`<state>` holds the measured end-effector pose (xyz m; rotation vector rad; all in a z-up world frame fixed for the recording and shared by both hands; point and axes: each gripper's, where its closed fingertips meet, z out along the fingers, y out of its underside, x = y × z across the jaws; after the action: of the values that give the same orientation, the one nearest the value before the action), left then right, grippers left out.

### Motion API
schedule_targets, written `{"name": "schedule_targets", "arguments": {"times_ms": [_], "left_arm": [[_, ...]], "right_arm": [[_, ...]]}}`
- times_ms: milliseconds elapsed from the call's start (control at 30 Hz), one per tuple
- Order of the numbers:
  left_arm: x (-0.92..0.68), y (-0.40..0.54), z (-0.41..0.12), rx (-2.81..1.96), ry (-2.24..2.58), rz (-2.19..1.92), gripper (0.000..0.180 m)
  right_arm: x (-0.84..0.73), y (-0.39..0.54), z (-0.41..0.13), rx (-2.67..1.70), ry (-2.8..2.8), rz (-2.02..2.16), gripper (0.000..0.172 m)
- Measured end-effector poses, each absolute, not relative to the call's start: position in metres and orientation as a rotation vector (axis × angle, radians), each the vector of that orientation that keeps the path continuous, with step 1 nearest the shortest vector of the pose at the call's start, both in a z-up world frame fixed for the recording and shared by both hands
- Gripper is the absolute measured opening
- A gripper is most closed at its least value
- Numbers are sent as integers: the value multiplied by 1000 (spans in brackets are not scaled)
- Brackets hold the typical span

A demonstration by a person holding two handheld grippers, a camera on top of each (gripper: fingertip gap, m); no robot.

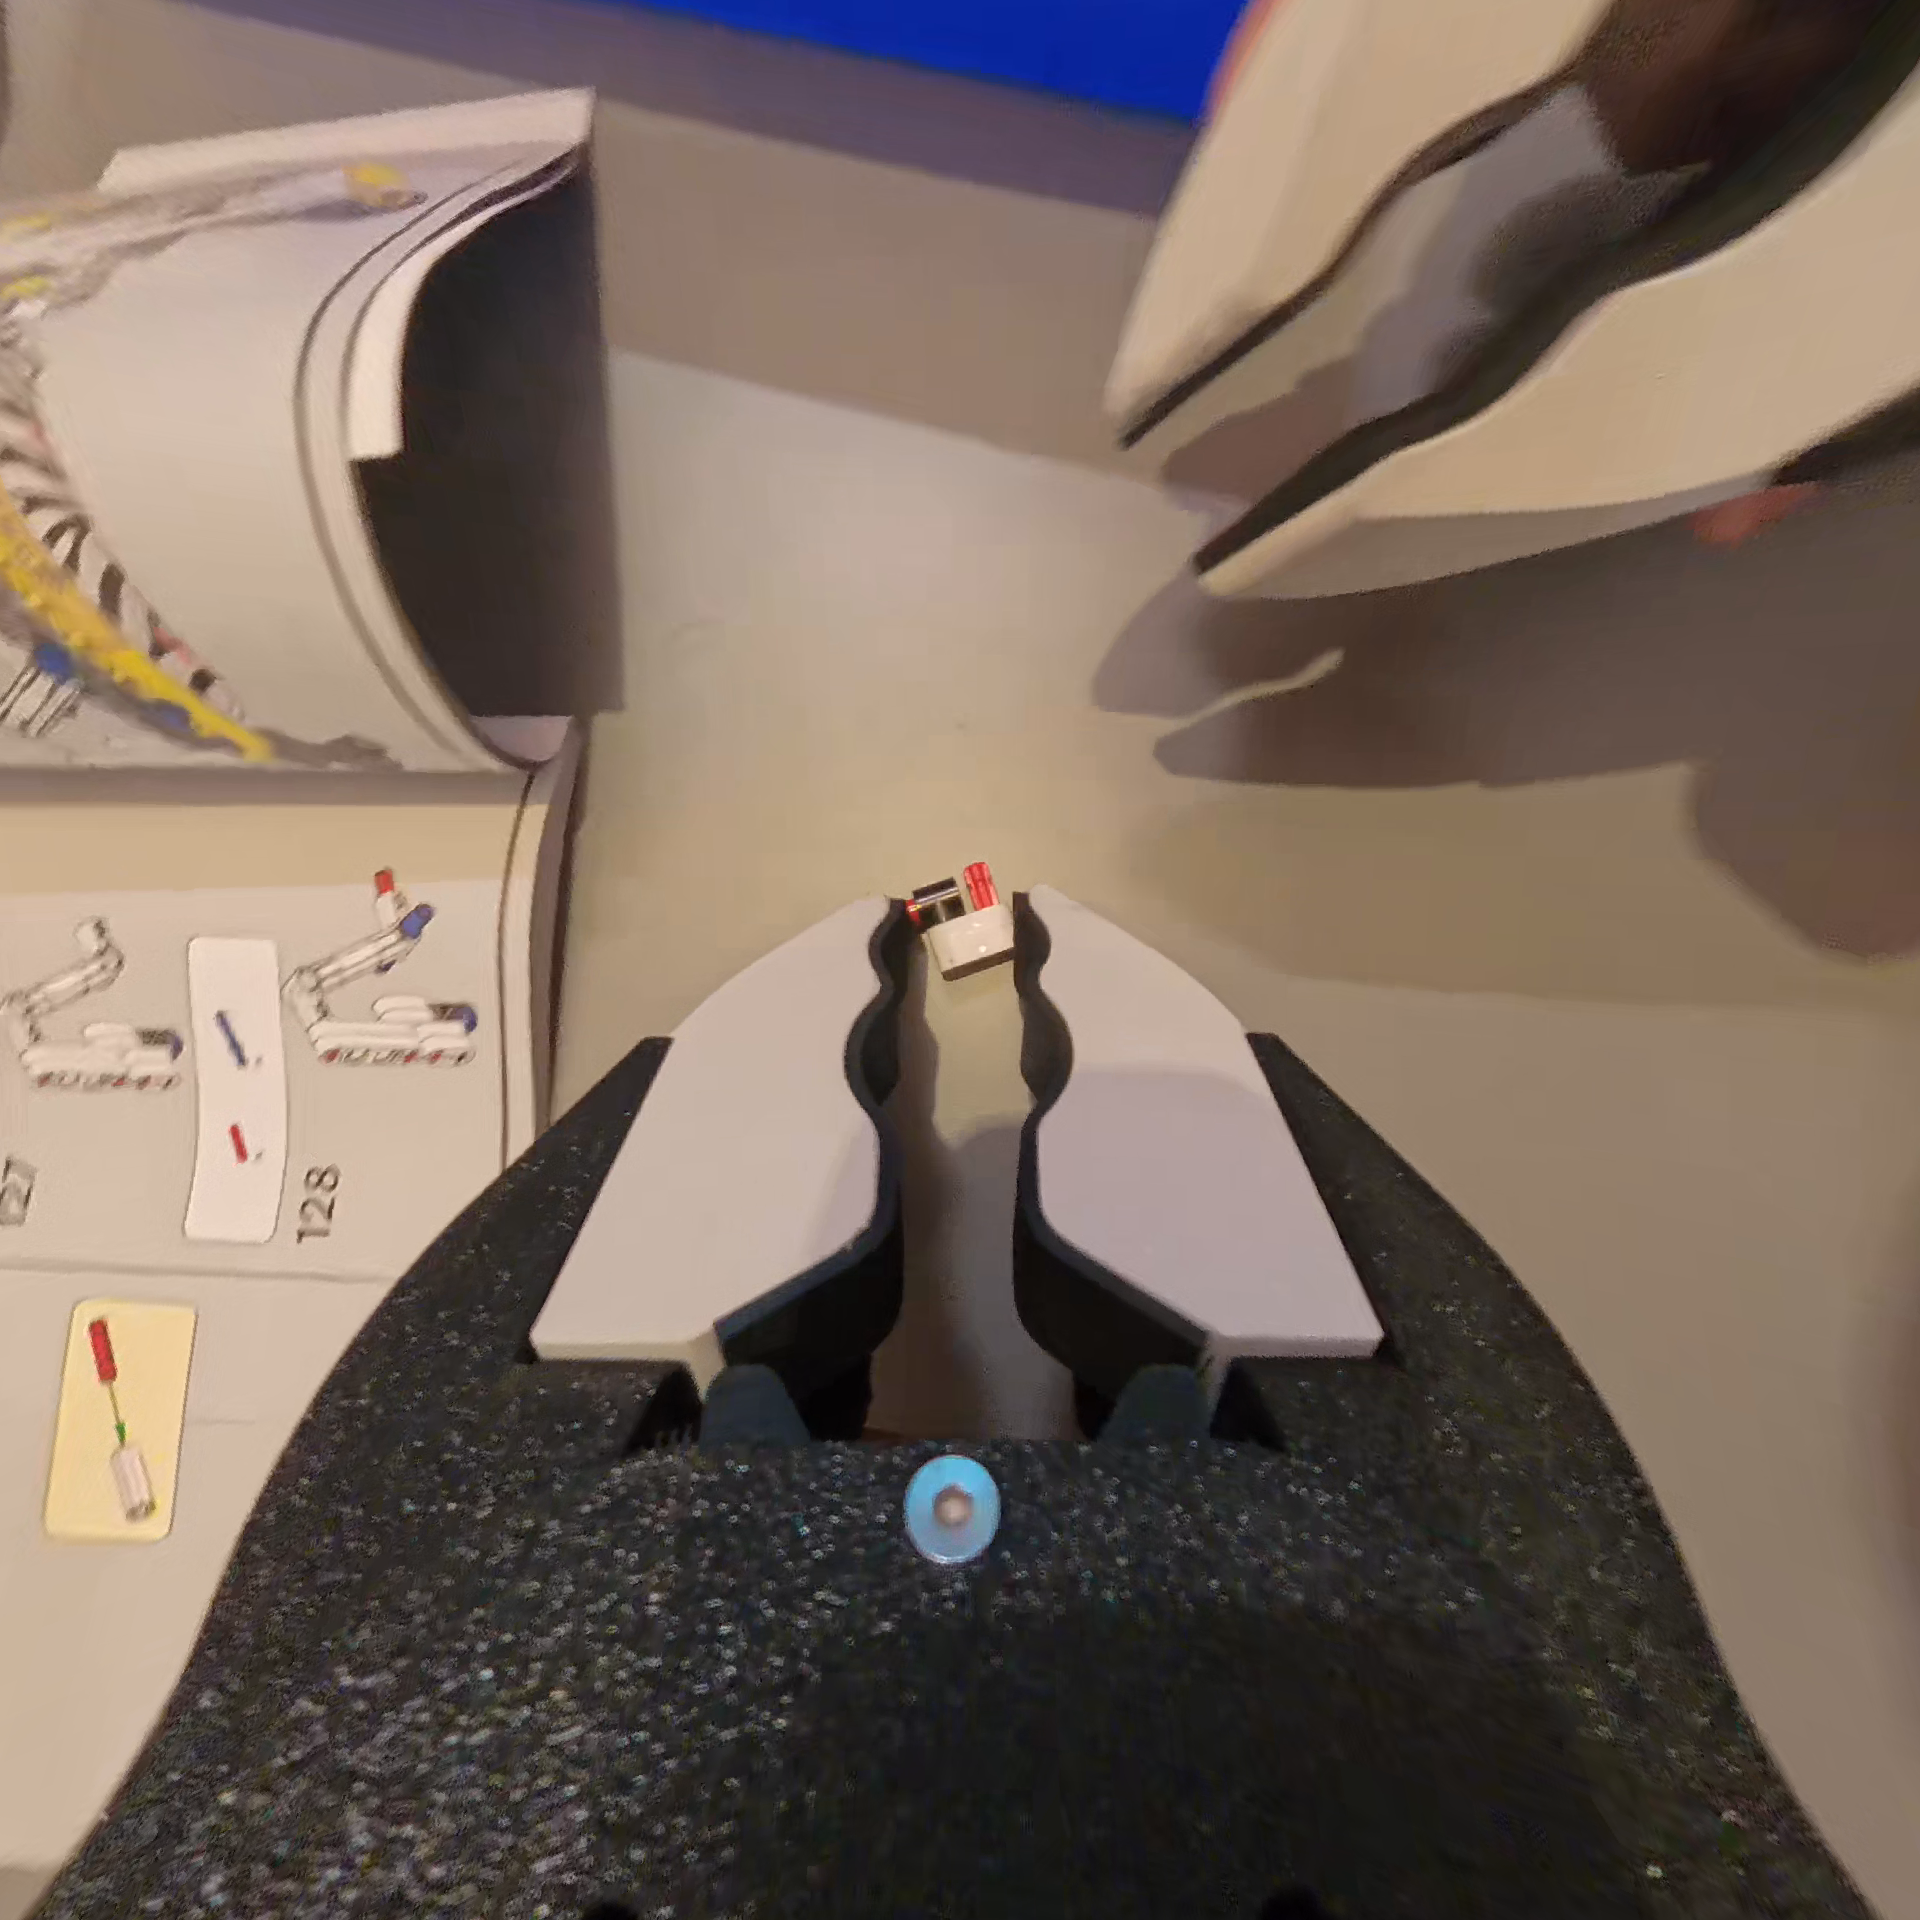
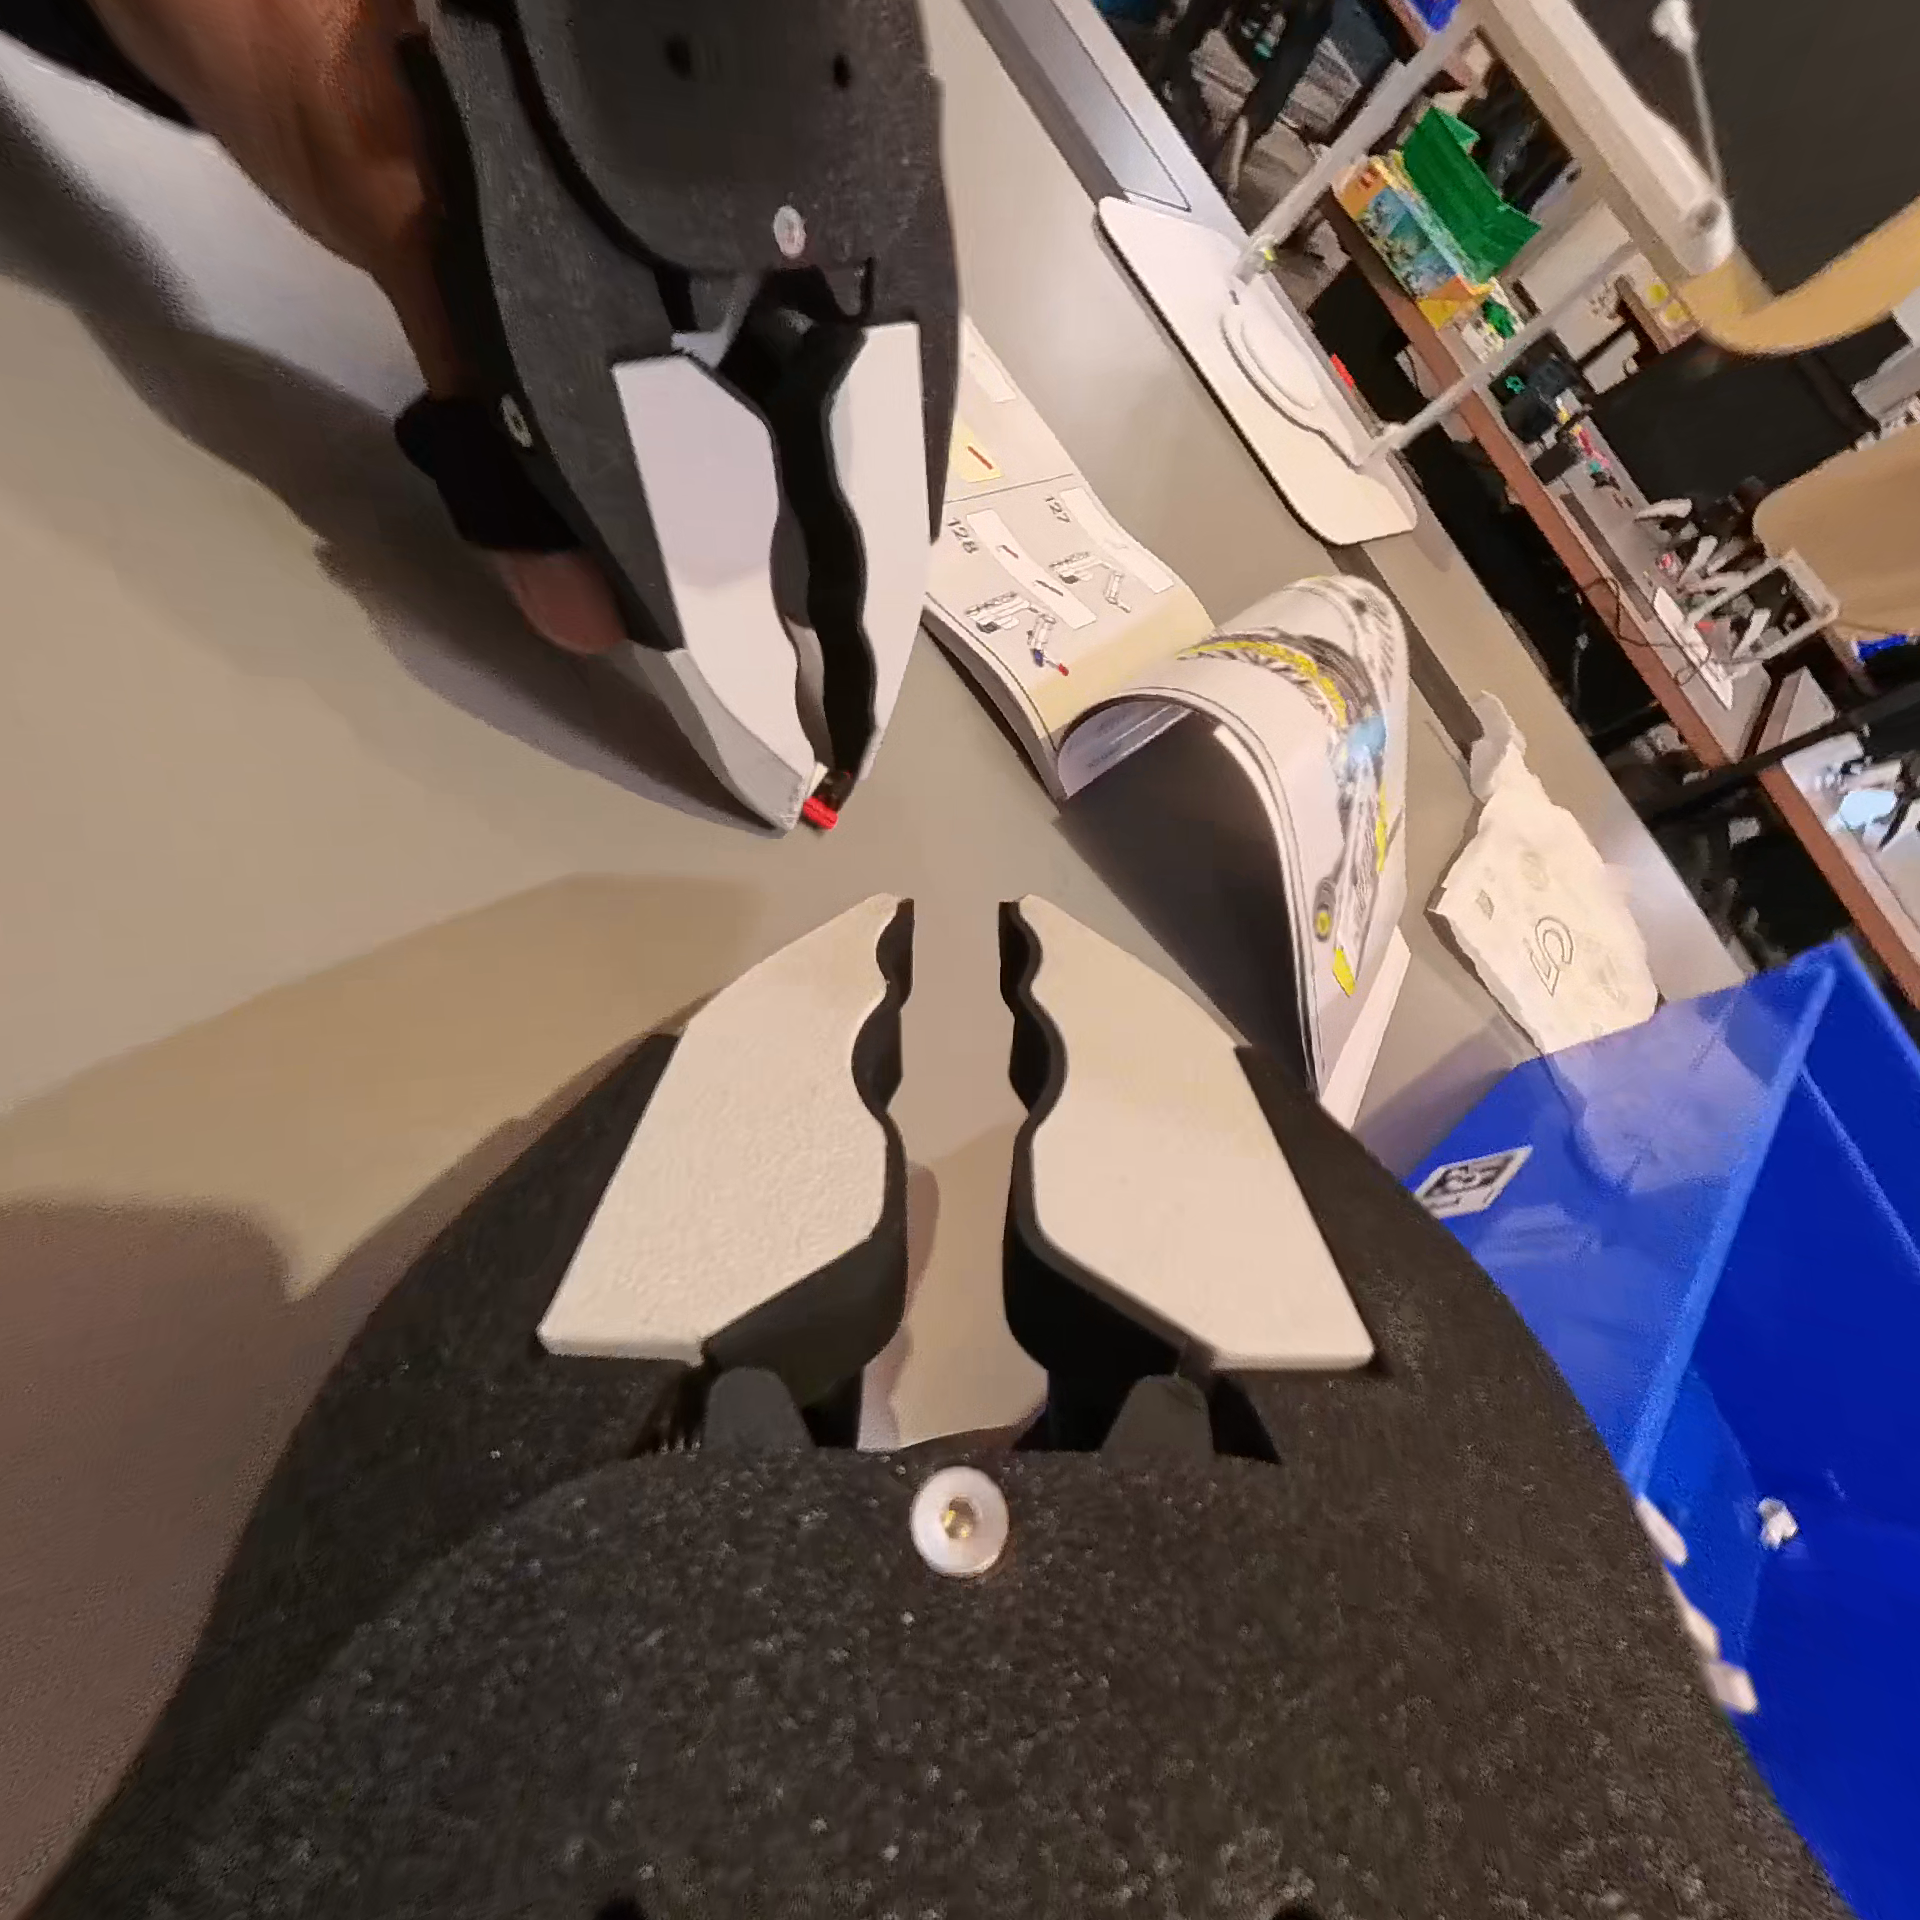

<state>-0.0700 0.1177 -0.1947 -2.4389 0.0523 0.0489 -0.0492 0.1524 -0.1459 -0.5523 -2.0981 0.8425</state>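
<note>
A: What sits in the left gripper [image 1: 956, 920]?

B: A small brick piece [image 1: 971, 935]: a white block with a red ribbed pin standing out of its far end and a short black-and-red bit beside the pin. It is right at the fingertips, above the beige table [image 1: 831, 623].

A: Clamped?

B: Yes. The jaws are closed on it. The right pad touches the white block's side, and the left pad meets the black-and-red bit. The right wrist view agrees: the left gripper [image 2: 836, 784] has its tips nearly together, with the red pin poking out just above the table.

A: And the right gripper [image 2: 956, 914]?

B: Its jaws stand a little apart with only bare table between them. It holds nothing. It points at the left gripper's tips, near them but not touching.

A: What else is about?

B: An open booklet [image 1: 260, 1039] lies to the left of the left gripper, its upper pages curled up. A blue bin [image 2: 1662, 1299] is off to the right of the right gripper, and a torn paper bag [image 2: 1538, 935] lies by the booklet.

A: Anything hard to make out?

B: Plenty. In the left wrist view the right gripper [image 1: 1455, 395] is a blur at top right, cut off by the edge. The piece's underside is hidden. A hand [image 2: 343, 260] behind the left gripper is blurred and half covered. The shelves beyond the table are too cluttered to read.
</note>
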Motion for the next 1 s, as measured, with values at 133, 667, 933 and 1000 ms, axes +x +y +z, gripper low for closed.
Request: {"name": "schedule_targets", "arguments": {"times_ms": [133, 667, 933, 1000], "left_arm": [[-58, 116, -183, -2347, 121, -49, 20], [-41, 100, -155, -2241, -108, -369, 20], [-42, 99, -156, -2221, -46, -316, 22], [-42, 97, -156, -2216, -10, -291, 22]], "right_arm": [[-52, 143, -157, -322, -2114, 696, 16], [-57, 97, -153, 174, -1872, 388, 14], [-58, 101, -155, 111, -1919, 429, 4], [-59, 102, -156, 94, -1932, 445, 4]]}}
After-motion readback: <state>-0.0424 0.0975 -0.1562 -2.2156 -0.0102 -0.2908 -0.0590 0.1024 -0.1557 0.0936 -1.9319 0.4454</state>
